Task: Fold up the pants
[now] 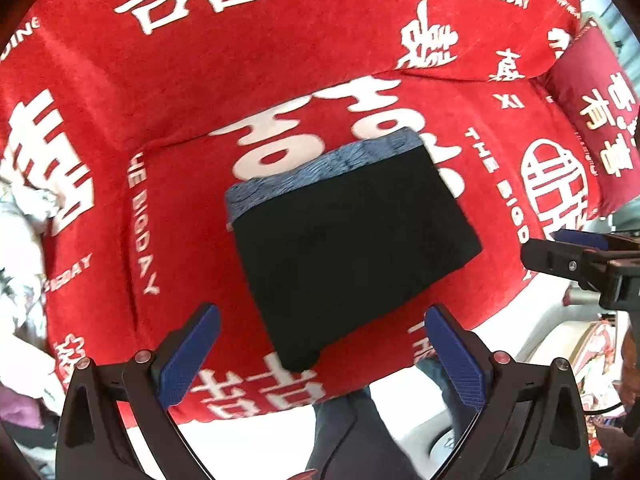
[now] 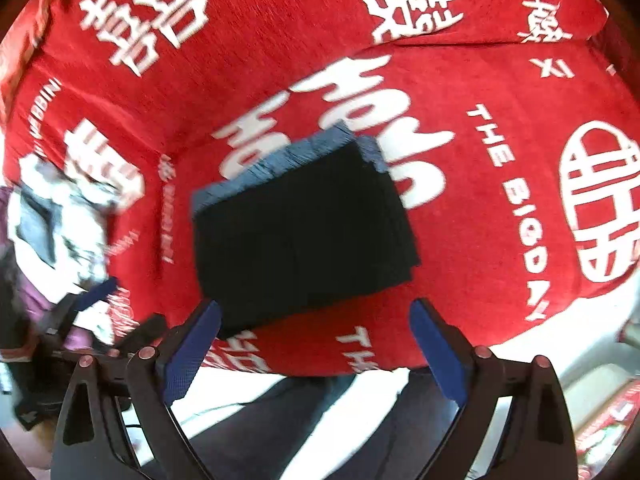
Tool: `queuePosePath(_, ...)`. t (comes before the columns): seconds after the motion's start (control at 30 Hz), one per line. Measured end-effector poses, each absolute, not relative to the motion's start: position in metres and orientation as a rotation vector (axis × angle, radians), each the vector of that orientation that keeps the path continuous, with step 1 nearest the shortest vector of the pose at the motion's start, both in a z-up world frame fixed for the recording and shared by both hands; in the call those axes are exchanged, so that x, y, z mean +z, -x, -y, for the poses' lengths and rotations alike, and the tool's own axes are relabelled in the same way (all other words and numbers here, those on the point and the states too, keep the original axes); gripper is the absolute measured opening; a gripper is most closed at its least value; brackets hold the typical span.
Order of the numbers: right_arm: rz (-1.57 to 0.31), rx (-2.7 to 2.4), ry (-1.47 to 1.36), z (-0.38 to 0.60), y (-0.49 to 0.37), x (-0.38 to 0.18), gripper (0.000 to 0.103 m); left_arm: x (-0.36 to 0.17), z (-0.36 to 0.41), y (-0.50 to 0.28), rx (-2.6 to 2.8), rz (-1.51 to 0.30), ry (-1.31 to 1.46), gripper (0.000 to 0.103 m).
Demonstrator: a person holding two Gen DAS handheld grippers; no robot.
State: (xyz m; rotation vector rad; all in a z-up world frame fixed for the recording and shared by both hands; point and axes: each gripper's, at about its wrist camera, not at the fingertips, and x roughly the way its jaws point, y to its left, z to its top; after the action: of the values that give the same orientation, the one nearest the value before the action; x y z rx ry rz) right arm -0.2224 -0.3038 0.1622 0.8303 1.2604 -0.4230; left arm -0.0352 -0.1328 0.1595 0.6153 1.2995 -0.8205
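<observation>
The black pants (image 1: 352, 244) lie folded into a compact rectangle on the red sofa seat (image 1: 180, 216), with a blue-grey waistband strip (image 1: 320, 170) along the far edge. My left gripper (image 1: 320, 344) is open and empty, hovering above the bundle's near corner. The pants also show in the right wrist view (image 2: 300, 236), with the waistband (image 2: 280, 164) at the far side. My right gripper (image 2: 316, 340) is open and empty just before the bundle's near edge. The right gripper also shows in the left wrist view (image 1: 576, 264) at the right.
The sofa has red covers with white lettering, a backrest (image 1: 280, 48) behind and a red cushion (image 1: 592, 112) at the right. A pile of light and purple clothes (image 2: 48, 232) lies at the left end. The person's dark trousers (image 1: 352, 432) stand below the seat edge.
</observation>
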Motion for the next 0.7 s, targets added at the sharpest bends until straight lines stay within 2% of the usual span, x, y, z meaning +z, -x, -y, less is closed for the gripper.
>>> queuePosePath(0.27, -1.344, -0.380, -0.703, 0.293, 0.212, 0.179, 0.096, 0.173, 0.118, 0.043, -0.638, -1.282, -0.586, 0.102)
queuePosePath(0.5, -1.321, -0.376, -0.671, 0.302, 0.227, 0.212, 0.096, 0.187, 0.129, 0.062, -0.568, -1.290, -0.524, 0.102)
queuePosePath(0.7, -1.320, -0.398, -0.610, 0.299, 0.238, 0.216, 0.096, 0.200, 0.134, 0.075, -0.549, -1.266, -0.492, 0.102)
